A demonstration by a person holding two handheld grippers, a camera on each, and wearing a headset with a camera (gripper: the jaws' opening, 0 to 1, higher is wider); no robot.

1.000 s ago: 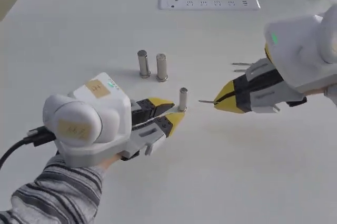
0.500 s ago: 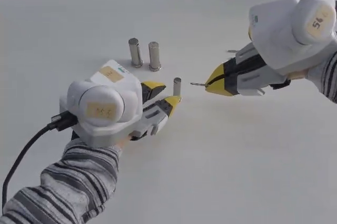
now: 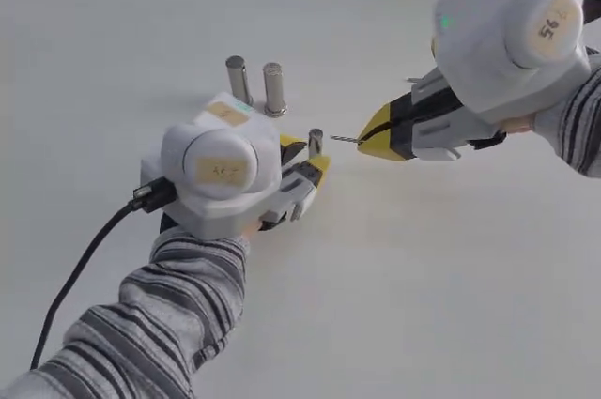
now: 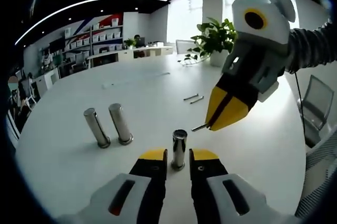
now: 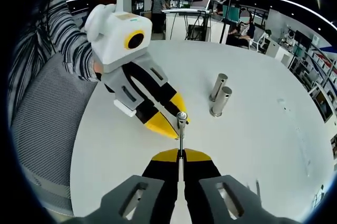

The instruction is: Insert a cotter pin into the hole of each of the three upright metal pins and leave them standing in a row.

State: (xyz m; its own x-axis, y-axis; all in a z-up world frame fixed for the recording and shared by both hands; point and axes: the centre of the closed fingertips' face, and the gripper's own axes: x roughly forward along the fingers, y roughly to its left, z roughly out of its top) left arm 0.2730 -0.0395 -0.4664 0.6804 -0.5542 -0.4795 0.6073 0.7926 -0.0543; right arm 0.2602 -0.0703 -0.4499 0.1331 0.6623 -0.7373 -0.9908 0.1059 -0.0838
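Head view: left tool (image 3: 308, 157) hides the base of the metal pin (image 3: 315, 140).

Three metal pins stand upright on the white tabletop, each a short, polished silver cylinder with a small flange at its foot. Two of them (image 4: 97, 127) (image 4: 120, 124) stand just beside each other, apart from any gripper. The third metal pin (image 3: 316, 142) stands alone, nearer the person, its lower part clasped between the yellow-tipped jaws of the left gripper (image 4: 178, 155). One cotter pin (image 4: 199, 127), thin and dark, is pinched level in the closed jaws of the right gripper (image 3: 368, 141). Its free tip points at the third metal pin's upper part and sits just beside it; whether it has entered the hole cannot be told. Two further cotter pins (image 4: 190, 97) lie flat on the table beyond, side by side.
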